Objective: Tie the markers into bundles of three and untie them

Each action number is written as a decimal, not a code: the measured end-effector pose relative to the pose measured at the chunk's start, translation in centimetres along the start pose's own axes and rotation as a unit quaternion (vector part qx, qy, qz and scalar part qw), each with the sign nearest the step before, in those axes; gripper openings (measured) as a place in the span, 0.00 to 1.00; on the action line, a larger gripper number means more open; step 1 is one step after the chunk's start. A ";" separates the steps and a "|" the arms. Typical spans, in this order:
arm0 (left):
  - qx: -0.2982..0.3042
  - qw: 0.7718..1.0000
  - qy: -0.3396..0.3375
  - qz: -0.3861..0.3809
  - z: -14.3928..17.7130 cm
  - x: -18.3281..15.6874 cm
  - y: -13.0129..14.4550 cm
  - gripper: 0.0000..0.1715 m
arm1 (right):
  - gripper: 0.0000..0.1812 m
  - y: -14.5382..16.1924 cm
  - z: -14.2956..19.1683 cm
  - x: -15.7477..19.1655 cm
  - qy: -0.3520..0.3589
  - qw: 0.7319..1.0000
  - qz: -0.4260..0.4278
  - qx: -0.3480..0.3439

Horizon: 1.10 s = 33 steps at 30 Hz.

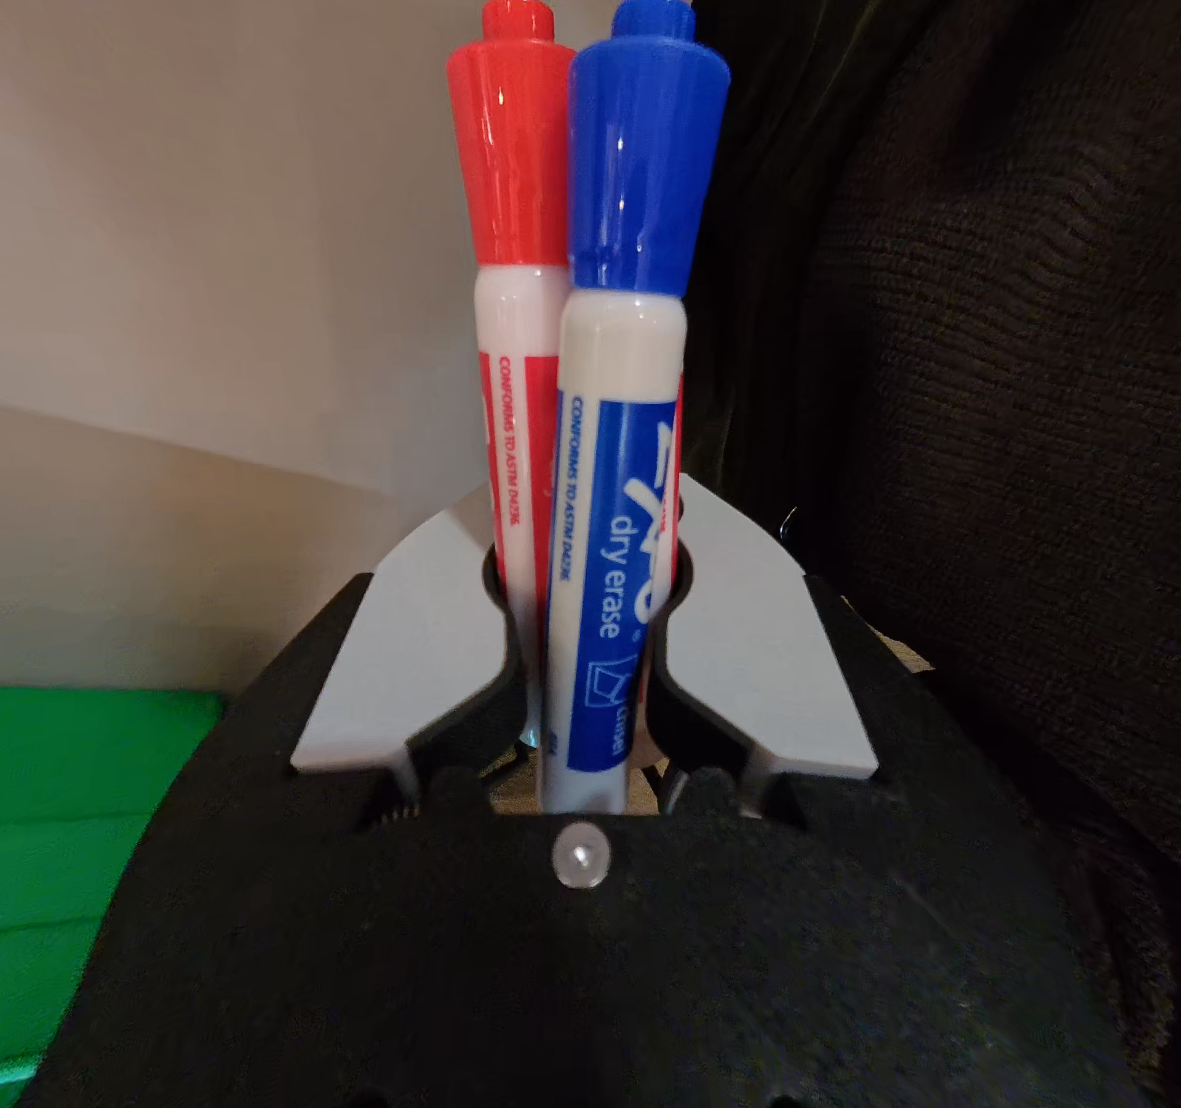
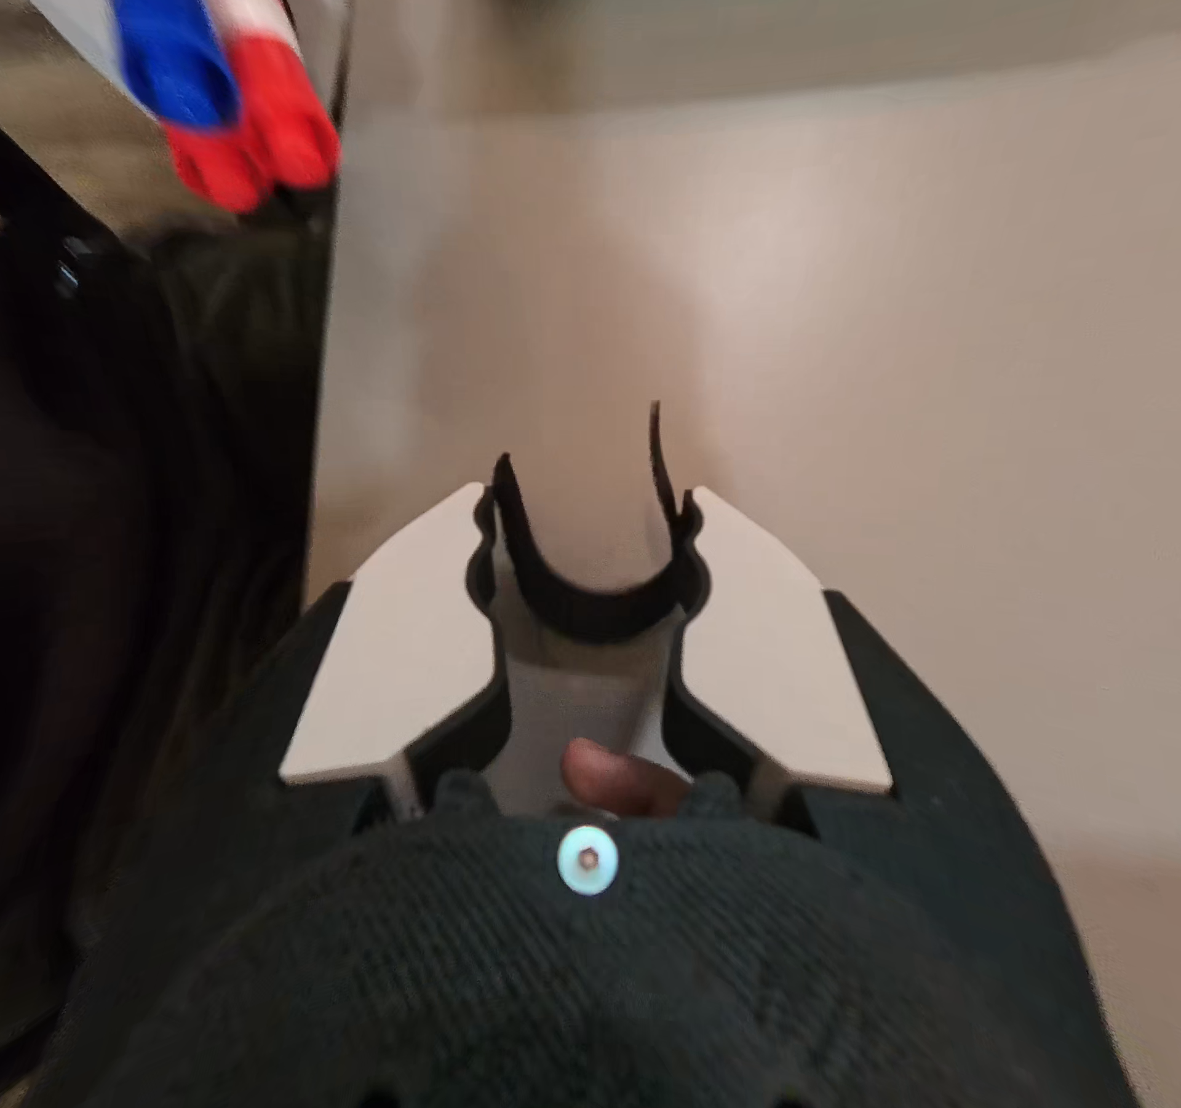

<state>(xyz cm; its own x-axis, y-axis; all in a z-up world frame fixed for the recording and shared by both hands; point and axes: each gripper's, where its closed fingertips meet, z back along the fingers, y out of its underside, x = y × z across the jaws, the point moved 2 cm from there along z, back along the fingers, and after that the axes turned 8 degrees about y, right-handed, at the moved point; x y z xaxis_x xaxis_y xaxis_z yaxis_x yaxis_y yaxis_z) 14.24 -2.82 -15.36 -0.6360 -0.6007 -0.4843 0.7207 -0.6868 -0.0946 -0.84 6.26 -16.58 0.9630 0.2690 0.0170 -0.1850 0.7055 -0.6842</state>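
My left gripper is shut on a bundle of dry-erase markers that stand upright between its white fingers. A blue-capped marker is in front, a red-capped one is behind it to the left, and a sliver of another red one shows behind the blue. In the blurred right wrist view the blue cap and two red caps hang at the top left. My right gripper has its jaws close together on a thin black band, which curves in a U between them with both ends sticking up.
A beige surface fills the view ahead of the right gripper. Dark fabric stands to the right of the markers and also shows in the right wrist view. A green surface lies lower left. A person's fingertip shows behind the right fingers. The gap from one gripper's tips to the other's is roughly 15 centimeters.
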 end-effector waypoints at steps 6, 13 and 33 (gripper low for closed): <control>-0.010 1.000 -0.005 -0.001 0.5 -0.1 -0.1 0.26 | 0.29 -3.4 0.6 2.1 -0.012 0.994 -0.063 -0.092; -0.009 1.000 -0.006 0.007 0.5 0.1 0.3 0.26 | 0.27 -3.0 -2.0 0.8 0.052 0.992 -0.085 -0.078; -0.025 1.000 -0.013 0.011 1.5 0.1 0.8 0.26 | 0.57 -1.6 -5.8 -2.9 0.017 0.982 0.106 0.155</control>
<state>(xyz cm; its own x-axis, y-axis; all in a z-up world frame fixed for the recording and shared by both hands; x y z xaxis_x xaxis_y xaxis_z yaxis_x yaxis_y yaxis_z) 14.37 -4.05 -14.14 -0.6264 -0.6266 -0.4637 0.7470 -0.6525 -0.1274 -2.16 0.53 -19.78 0.9016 0.4129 -0.1291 -0.4273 0.8032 -0.4151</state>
